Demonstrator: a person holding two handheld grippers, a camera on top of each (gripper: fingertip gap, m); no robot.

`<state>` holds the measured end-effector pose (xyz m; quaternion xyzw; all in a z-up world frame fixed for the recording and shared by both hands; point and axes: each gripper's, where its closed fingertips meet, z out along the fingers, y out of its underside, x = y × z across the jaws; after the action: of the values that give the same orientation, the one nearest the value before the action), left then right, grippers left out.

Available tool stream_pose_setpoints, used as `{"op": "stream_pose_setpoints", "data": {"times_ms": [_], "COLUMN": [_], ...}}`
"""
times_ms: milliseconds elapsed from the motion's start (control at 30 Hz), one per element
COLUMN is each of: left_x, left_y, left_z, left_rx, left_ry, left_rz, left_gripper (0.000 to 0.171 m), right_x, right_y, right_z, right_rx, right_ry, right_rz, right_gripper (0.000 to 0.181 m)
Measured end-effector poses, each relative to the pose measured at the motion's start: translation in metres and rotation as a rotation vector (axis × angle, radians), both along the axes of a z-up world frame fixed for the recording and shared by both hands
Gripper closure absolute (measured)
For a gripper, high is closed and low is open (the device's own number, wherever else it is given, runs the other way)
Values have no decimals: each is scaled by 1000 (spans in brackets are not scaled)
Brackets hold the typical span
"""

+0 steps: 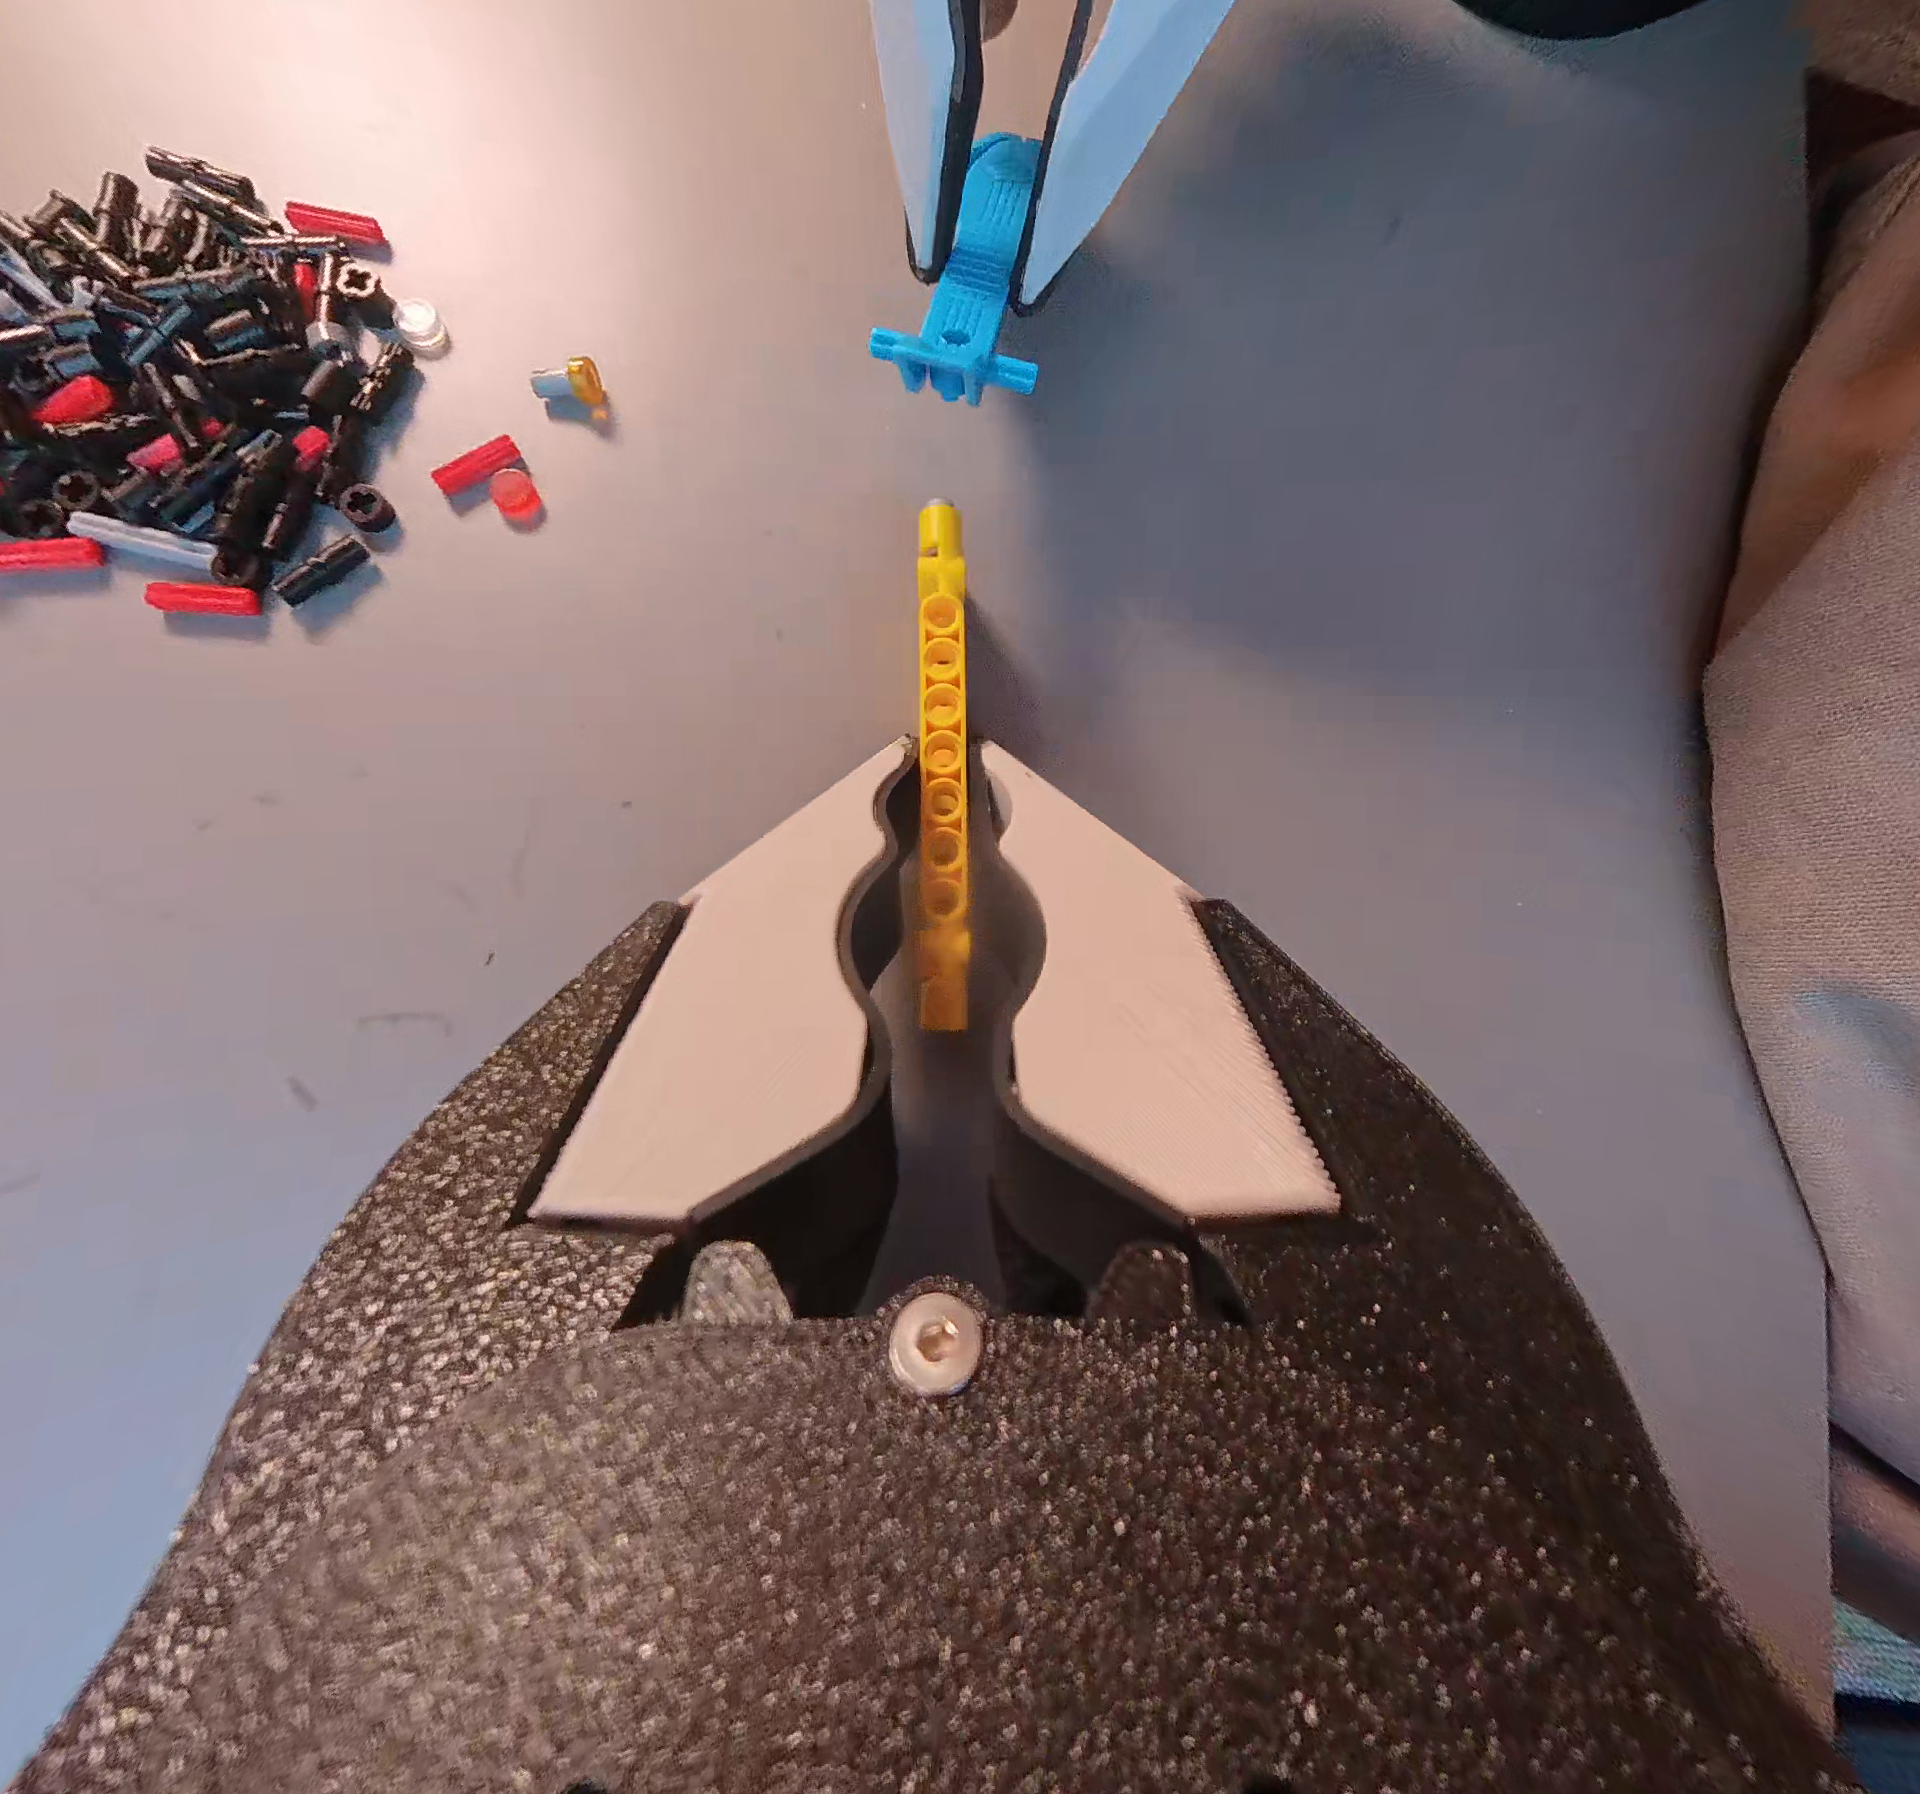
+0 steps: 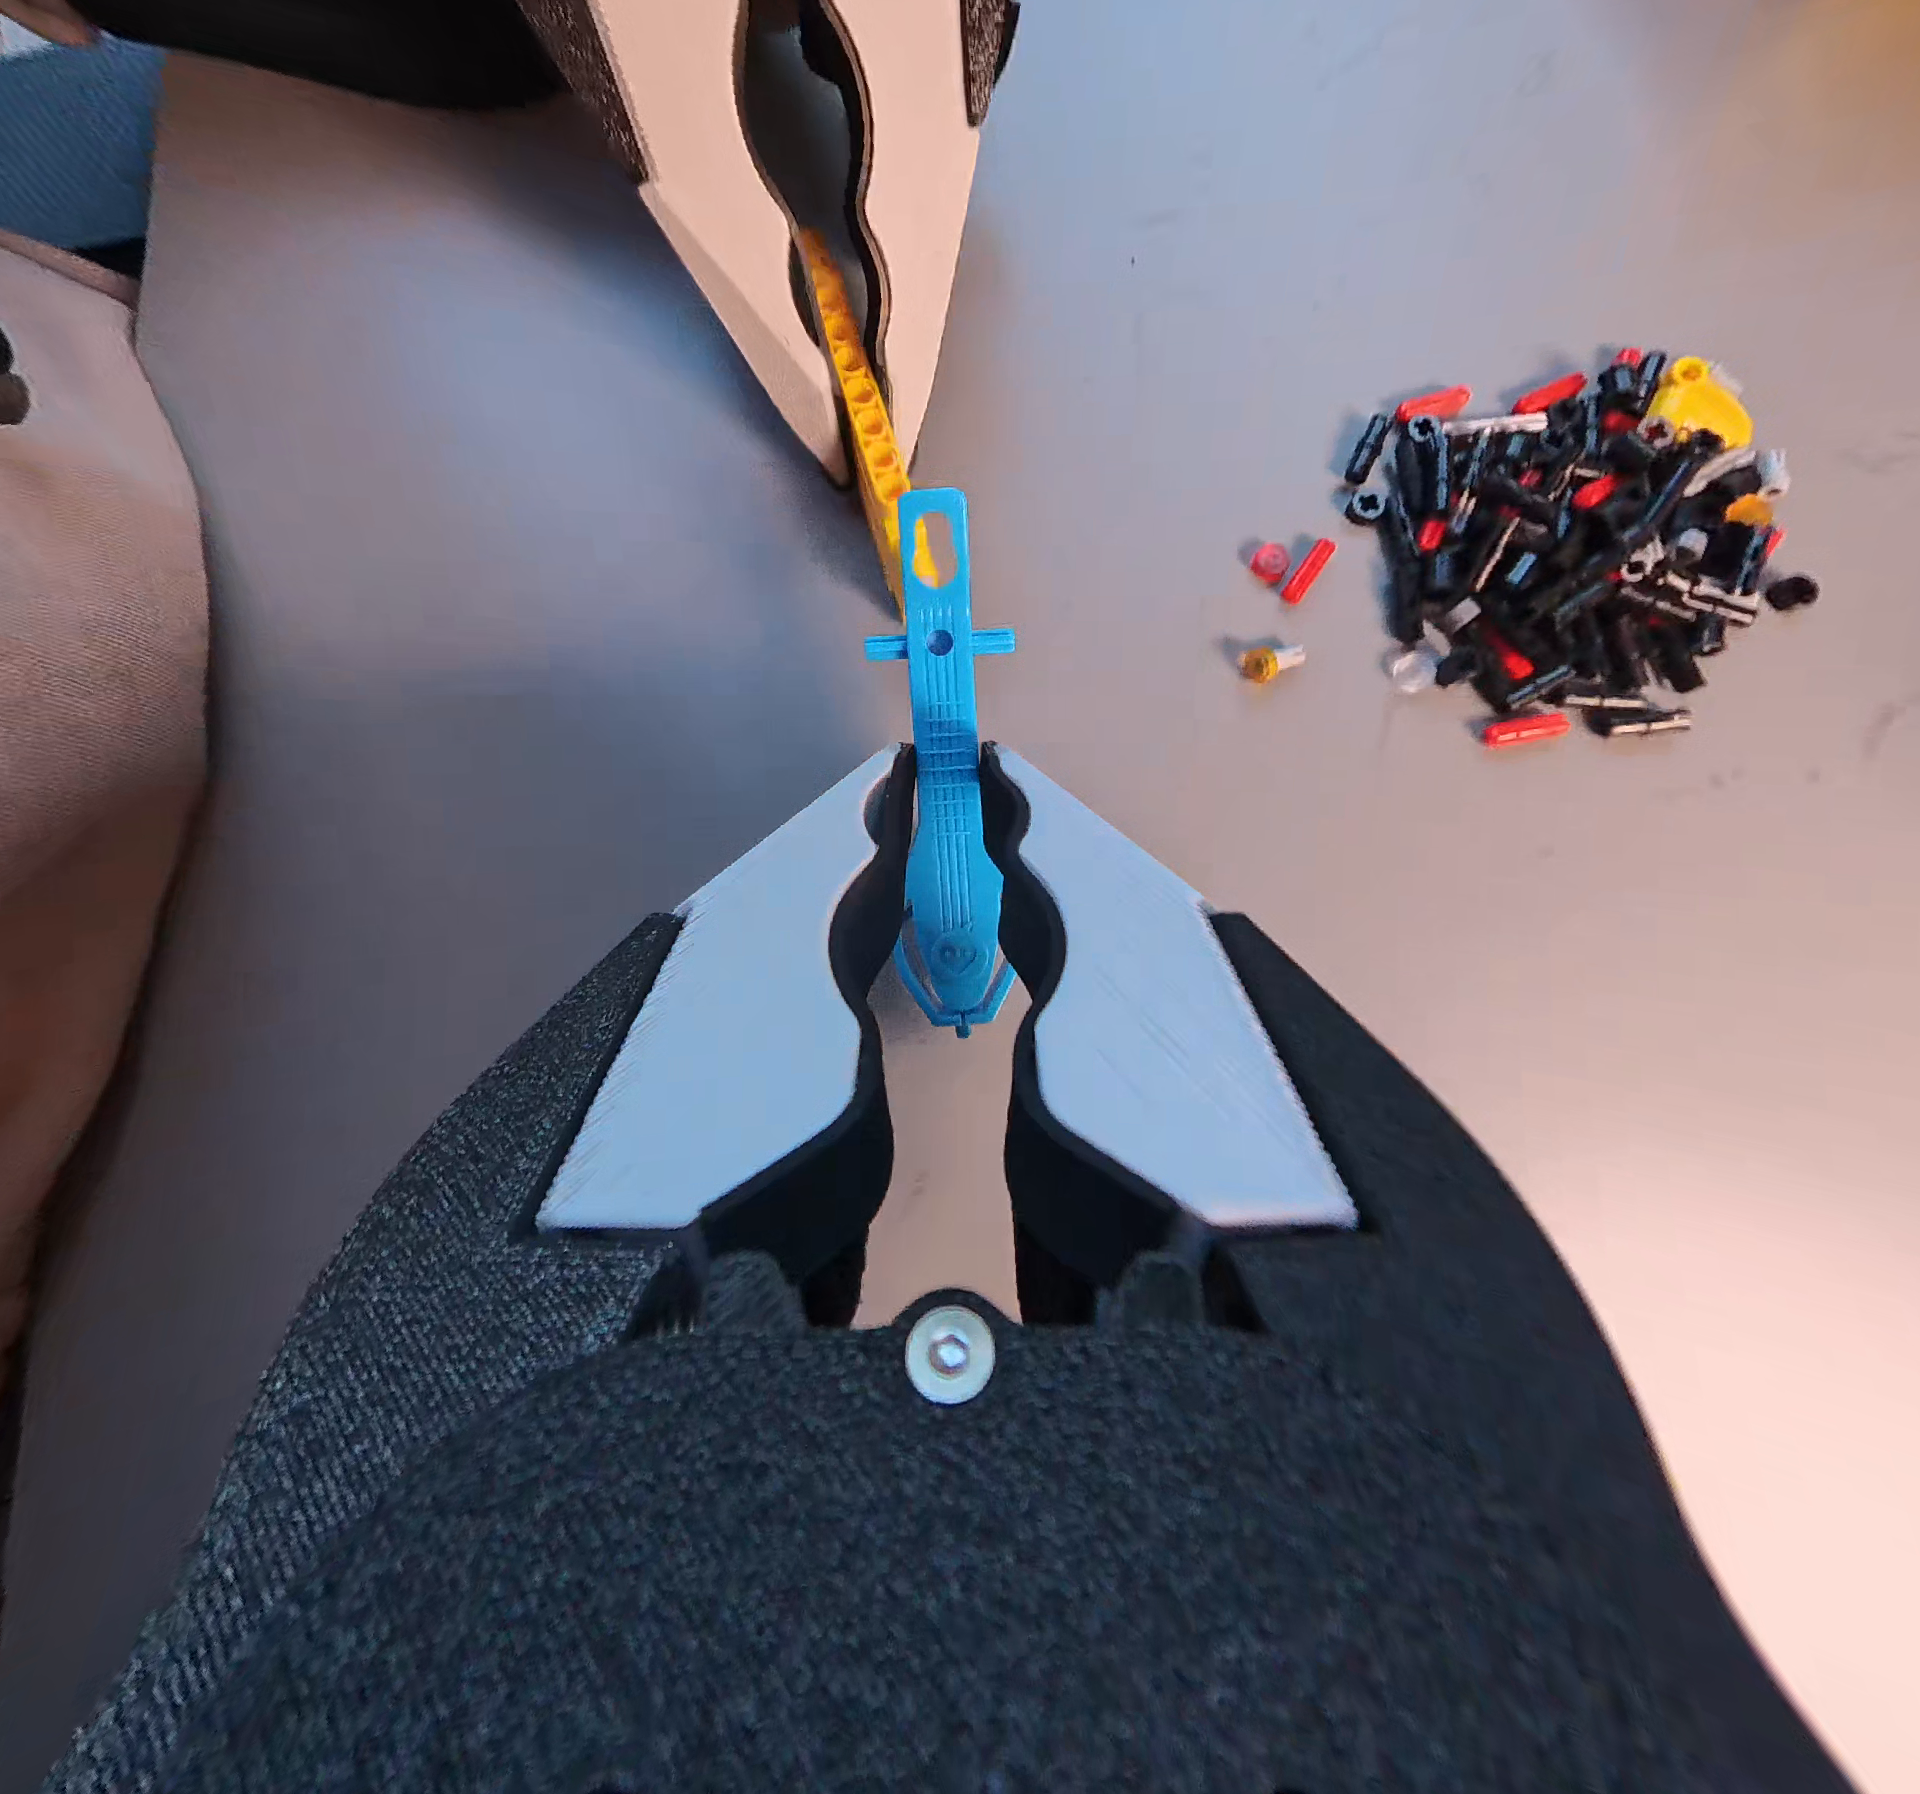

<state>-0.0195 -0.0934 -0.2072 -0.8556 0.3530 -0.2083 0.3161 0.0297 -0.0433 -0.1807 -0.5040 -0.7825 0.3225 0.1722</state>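
Left gripper [image 1: 943, 747] pinches a yellow holed beam [image 1: 943, 768] edge-on, its far end jutting past the fingertips above the bench [image 1: 416, 861]. Right gripper [image 2: 943, 749] grips a blue plastic tool [image 2: 943, 788] by its handle, the slotted tip near the beam's end, whether touching I cannot tell. A pile of black and red pins [image 2: 1579, 549] lies toward the bench's far side, with a few loose round studs [image 2: 1270, 662] just beside it.

Beside the grey table's [image 1: 1351, 601] black-and-red pile of small pieces [image 1: 177, 373], a yellow holed beam [image 1: 943, 705] faces a blue ribbed tool [image 2: 943, 757].
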Motion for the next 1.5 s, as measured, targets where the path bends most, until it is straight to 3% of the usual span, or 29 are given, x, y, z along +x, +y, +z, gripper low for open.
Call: {"op": "stream_pose_setpoints", "data": {"times_ms": [133, 333, 500, 600, 767, 900, 933, 1033, 1233, 1367, 1500], "left_x": [-7, -10, -6, 0, 19, 31, 35, 42, 42, 30, 18], "left_y": [4, 10, 11, 14, 24, 29, 29, 30, 30, 30, 26], "left_z": [3, 42, 45, 49, 93, 117, 119, 118, 101, 117, 126], "left_rx": [84, 207, 196, 212, 359, 434, 436, 399, 382, 395, 388], "left_ry": [74, -52, -121, -174, -416, -545, -568, -605, -499, -598, -651], "left_rz": [2, 20, 29, 29, 35, 41, 32, 32, 21, 60, 53], "left_gripper": [165, 165, 165, 165, 165, 165, 165, 165, 162, 164, 165], "right_x": [10, 2, -8, -11, -16, -19, -18, -15, -12, -10, -10], "right_y": [5, 4, -5, -7, -19, -11, -10, -9, -5, 4, 2], "right_z": [-9, -17, -20, -2, 65, 107, 112, 116, 118, 123, 105], "right_rx": [51, 114, 119, 64, -199, -471, -522, -538, -551, -620, -548], "right_ry": [-38, -45, -16, 88, 427, 638, 657, 672, 655, 678, 598], "right_rz": [-23, -20, 10, 20, -3, -96, -104, -92, -96, -121, -90], "right_gripper": [170, 170, 163, 153, 152, 163, 173, 174, 174, 174, 173]}}
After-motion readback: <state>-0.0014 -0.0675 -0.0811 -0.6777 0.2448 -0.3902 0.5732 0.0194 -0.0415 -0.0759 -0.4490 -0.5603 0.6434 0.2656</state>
